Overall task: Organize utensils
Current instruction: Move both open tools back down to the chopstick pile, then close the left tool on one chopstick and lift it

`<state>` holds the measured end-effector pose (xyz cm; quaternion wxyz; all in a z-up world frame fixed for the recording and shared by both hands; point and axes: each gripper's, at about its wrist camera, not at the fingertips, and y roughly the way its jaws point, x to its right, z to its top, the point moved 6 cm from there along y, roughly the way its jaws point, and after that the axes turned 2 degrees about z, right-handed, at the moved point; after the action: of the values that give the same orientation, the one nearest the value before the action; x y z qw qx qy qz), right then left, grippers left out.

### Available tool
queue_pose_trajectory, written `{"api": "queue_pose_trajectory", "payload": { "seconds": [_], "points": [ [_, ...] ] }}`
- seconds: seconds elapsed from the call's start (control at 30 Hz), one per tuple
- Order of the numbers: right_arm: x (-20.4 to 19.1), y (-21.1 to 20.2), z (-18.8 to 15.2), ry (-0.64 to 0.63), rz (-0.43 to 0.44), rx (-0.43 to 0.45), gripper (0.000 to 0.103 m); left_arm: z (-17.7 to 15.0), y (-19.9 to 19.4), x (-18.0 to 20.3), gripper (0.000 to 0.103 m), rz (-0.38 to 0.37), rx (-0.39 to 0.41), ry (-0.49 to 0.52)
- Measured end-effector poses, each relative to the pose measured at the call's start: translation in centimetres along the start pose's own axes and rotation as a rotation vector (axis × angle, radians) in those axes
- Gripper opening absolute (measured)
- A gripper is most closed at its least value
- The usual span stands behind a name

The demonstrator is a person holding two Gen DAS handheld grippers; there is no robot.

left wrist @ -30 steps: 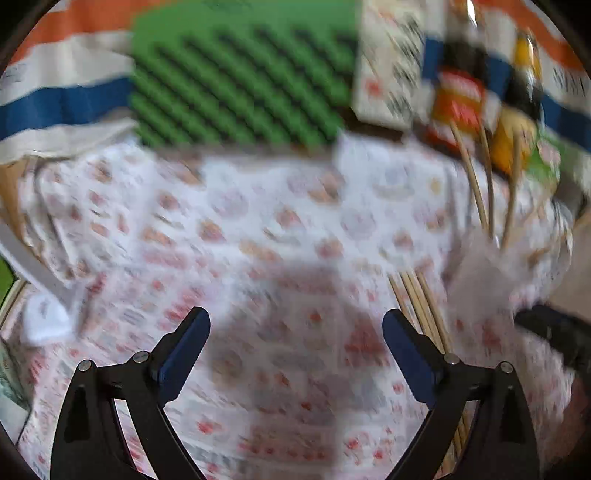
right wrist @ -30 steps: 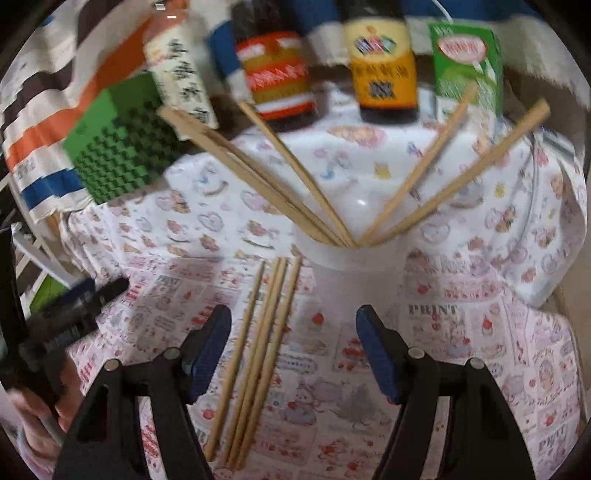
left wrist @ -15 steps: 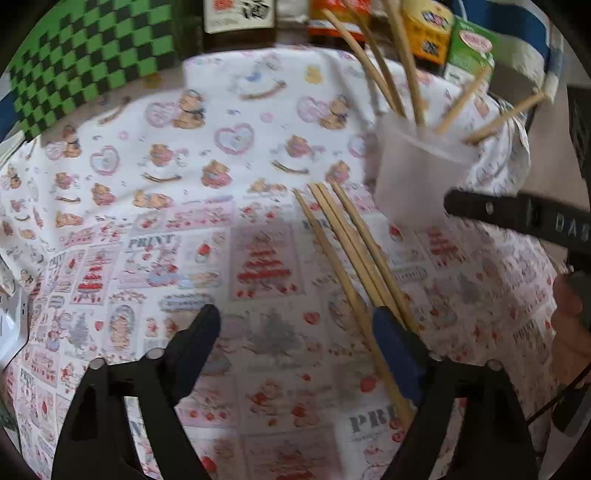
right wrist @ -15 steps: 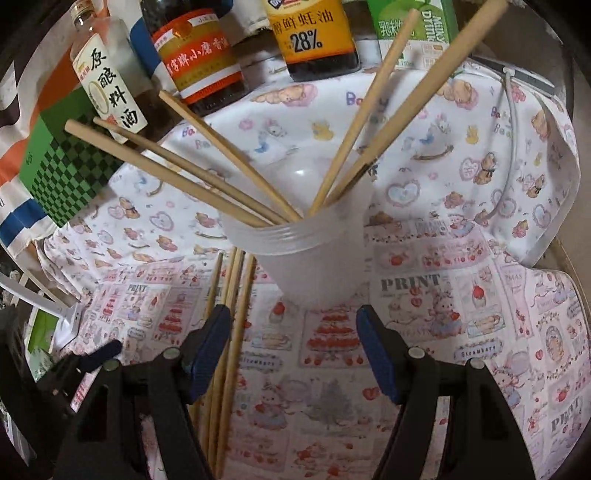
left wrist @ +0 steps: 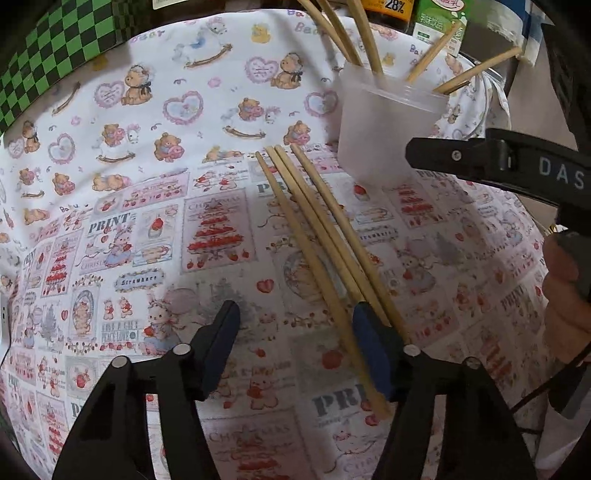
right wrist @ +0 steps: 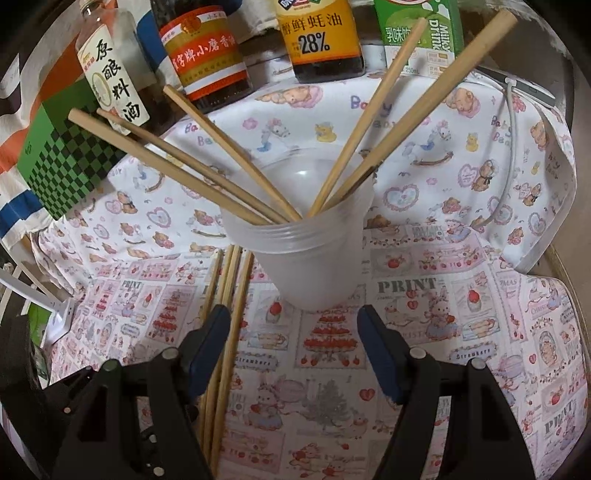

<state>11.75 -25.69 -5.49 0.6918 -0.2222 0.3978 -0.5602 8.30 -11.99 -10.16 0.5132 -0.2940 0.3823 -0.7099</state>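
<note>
Four loose chopsticks [left wrist: 317, 236] lie side by side on the printed cloth [left wrist: 147, 229], just beside the translucent cup [right wrist: 306, 258], which already holds five more leaning out over its rim. My left gripper [left wrist: 295, 345] hovers over their near ends — its jaws have just been closing, about half apart, one stick between them, nothing pinched. My right gripper [right wrist: 291, 343] stands open before the cup — not touching it. Sauce bottles [right wrist: 321, 37] and a milk carton [right wrist: 424, 33] line the back.
</note>
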Motion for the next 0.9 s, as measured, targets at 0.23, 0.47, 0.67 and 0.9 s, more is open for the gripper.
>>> {"api": "queue_pose_trajectory", "payload": {
  "seconds": [0.23,0.47,0.67,0.9],
  "points": [
    [0.4,0.1,0.1,0.008,-0.004,0.002,0.069,-0.1,0.2,-0.1,0.047,-0.004,-0.012,-0.016],
    [0.5,0.2,0.0,0.012,-0.013,-0.003,0.069,-0.6,-0.5,-0.6,0.044,0.034,-0.021,-0.017],
    [0.5,0.1,0.0,0.027,0.004,0.001,0.070,-0.8,-0.5,-0.3,0.044,0.051,-0.015,0.001],
    [0.6,0.0,0.0,0.027,-0.006,0.003,0.070,-0.7,-0.7,-0.9,0.008,0.038,-0.022,-0.012]
  ]
}}
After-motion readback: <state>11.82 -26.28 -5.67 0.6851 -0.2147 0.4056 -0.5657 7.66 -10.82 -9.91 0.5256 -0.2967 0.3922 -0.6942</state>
